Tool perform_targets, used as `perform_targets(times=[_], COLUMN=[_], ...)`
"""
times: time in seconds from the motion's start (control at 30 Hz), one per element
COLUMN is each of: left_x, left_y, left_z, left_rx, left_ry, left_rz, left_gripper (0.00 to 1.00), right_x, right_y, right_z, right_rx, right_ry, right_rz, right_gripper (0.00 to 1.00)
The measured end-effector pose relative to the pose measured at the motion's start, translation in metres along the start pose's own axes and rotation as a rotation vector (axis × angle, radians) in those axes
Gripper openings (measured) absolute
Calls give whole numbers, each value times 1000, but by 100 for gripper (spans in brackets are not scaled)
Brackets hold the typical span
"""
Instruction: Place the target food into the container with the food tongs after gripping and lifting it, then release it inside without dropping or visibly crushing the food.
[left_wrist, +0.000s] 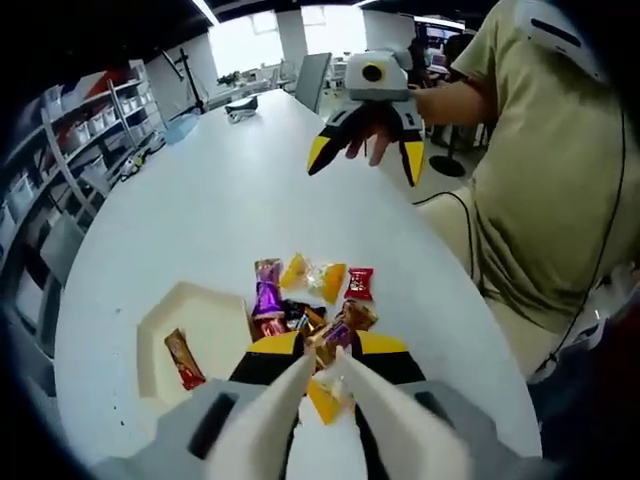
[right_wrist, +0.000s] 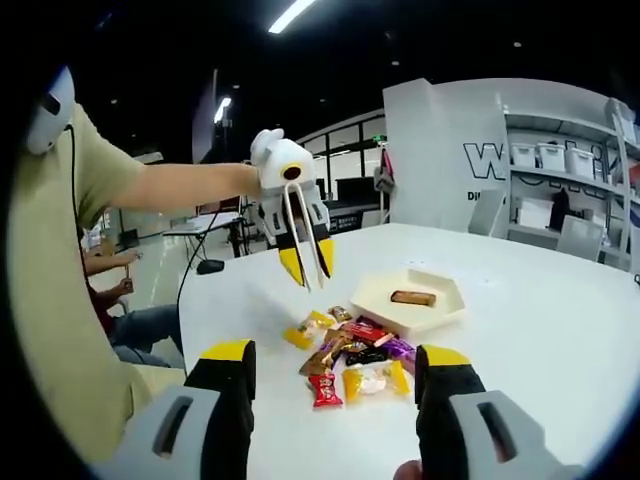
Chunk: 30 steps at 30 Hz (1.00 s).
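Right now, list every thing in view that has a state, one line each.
left gripper: raised above the table, shut on the food tongs.
food tongs: tips close together over the candy pile; whether they hold a piece, cannot tell.
right gripper: open, empty, held in the air.
container: open, one wrapped bar inside.
wrapped bar: lying flat in the container.
candy pile: loose on the table beside the container.
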<state>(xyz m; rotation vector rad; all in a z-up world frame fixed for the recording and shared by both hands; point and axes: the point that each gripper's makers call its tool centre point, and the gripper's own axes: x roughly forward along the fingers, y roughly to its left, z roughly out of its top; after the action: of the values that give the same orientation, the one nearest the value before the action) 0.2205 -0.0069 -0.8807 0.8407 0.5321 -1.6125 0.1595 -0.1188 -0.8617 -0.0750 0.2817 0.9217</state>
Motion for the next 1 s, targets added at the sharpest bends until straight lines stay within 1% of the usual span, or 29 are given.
perform_targets(times=[0.47, 0.73, 1.0], left_x=[13, 12, 13], left_y=[-23, -31, -36], left_z=[-31, -41, -48], left_rx=[-29, -47, -62], left_ry=[41, 48, 52], left_rz=[-26, -31, -34], left_gripper=[19, 18, 19], right_x=[2, 3, 3], right_y=[3, 4, 5], right_z=[-2, -2, -1], right_rx=[2, 1, 0], right_ry=[1, 4, 2], right_rz=[7, 10, 14], right_gripper=[63, 63, 63])
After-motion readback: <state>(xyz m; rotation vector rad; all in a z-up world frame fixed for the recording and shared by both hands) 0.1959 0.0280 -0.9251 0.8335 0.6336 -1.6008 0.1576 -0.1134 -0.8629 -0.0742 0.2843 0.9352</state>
